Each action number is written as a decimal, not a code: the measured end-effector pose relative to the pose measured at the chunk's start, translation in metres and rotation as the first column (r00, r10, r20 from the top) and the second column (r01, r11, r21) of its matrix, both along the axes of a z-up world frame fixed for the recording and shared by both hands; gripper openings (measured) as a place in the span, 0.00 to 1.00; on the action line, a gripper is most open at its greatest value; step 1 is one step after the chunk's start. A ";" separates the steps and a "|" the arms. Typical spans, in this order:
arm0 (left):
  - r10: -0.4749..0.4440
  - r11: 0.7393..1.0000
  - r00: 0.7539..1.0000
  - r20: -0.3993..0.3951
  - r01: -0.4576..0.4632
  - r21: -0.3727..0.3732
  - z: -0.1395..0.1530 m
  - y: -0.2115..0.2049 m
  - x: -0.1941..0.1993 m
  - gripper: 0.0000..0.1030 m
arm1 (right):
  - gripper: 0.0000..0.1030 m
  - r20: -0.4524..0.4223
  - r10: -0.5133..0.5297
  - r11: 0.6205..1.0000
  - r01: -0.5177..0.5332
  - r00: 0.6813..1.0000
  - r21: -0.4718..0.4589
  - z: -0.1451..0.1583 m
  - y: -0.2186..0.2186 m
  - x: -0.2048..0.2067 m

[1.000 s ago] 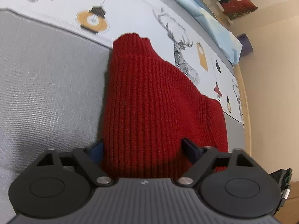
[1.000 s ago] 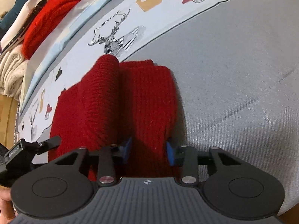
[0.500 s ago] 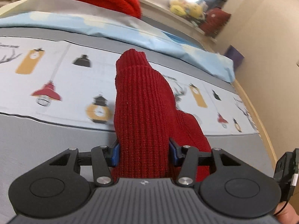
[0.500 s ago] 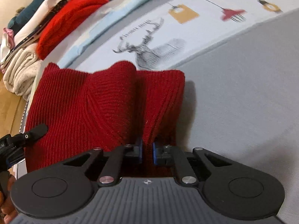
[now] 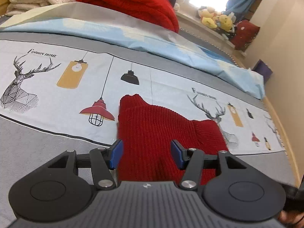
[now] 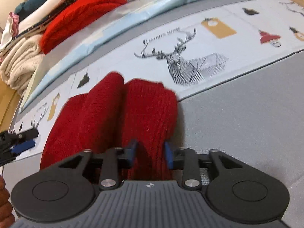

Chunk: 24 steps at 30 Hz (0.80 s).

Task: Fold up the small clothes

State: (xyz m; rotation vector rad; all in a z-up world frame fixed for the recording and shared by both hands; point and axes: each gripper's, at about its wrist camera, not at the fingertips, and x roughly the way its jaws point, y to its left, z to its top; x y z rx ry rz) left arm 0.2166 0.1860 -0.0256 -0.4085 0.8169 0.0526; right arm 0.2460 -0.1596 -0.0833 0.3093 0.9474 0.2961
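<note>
Jaws on both grippers are opening. The left gripper (image 5: 146,153) has its blue pads (image 5: 115,154) wide apart, with the red sweater (image 5: 161,133) lying between them. The pads look let go, not squeezing the knit. The right gripper (image 6: 150,154) has its pads (image 6: 168,156) closer together, one on each side of a thick fold of the sweater (image 6: 114,117). The right-hand pad sits right at the edge of the fold; I cannot tell if it touches.

The sweater lies on the bed (image 5: 38,152), half on the grey part and half on the white strip with deer (image 5: 19,87) and lamps (image 5: 97,112) on it. It is bunched into two soft rolls side by side, seen best from the right wrist. It sits near the bed's wooden side edge (image 5: 281,125).

Along the far edge of the bed lies a light blue sheet (image 5: 171,43). Behind it sits a pile of clothes (image 6: 79,13), with a bright red one and cream ones. Soft toys (image 5: 216,20) sit on a ledge by the window.

The left gripper also peeks in at the left side of the right wrist view (image 6: 19,144).
</note>
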 end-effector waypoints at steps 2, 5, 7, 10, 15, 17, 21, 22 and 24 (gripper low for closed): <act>0.002 1.000 1.000 0.014 -0.003 0.017 0.005 0.007 -0.008 0.59 | 0.46 0.044 -0.009 1.000 0.008 0.999 0.016 0.011 -0.004 -0.005; 0.027 1.000 1.000 -0.010 -0.027 0.005 0.004 0.023 -0.022 0.59 | 0.47 0.065 -0.016 0.999 0.013 0.998 0.047 0.019 -0.009 -0.010; 0.028 0.999 0.999 -0.033 -0.028 -0.024 0.000 0.030 -0.031 0.59 | 0.48 0.060 -0.017 0.998 0.014 0.998 0.063 0.021 -0.009 -0.014; 0.013 1.000 0.999 -0.052 -0.014 -0.026 -0.001 0.035 -0.042 0.59 | 0.51 0.022 0.019 0.992 -0.022 1.000 0.124 0.018 -0.006 -0.019; -0.044 0.999 0.996 -0.080 0.045 0.017 -0.003 0.023 -0.055 0.59 | 0.55 -0.015 0.087 0.993 -0.086 0.996 0.085 0.008 0.011 -0.026; -0.062 0.996 0.994 -0.088 0.067 0.052 -0.004 0.012 -0.058 0.59 | 0.56 -0.014 0.080 0.994 -0.078 0.997 0.075 0.008 0.011 -0.027; -0.089 0.992 0.992 -0.094 0.097 0.082 -0.006 -0.002 -0.060 0.59 | 0.48 -0.031 0.112 0.988 -0.108 0.993 0.108 0.009 0.010 -0.029; -0.089 0.992 0.992 -0.094 0.097 0.083 -0.006 -0.005 -0.060 0.59 | 0.41 -0.021 0.138 0.985 -0.135 0.990 0.107 0.011 0.012 -0.030; -0.088 0.992 0.991 -0.097 0.095 0.080 -0.007 -0.008 -0.059 0.59 | 0.18 0.032 0.185 0.977 -0.187 0.982 0.105 0.017 0.016 -0.035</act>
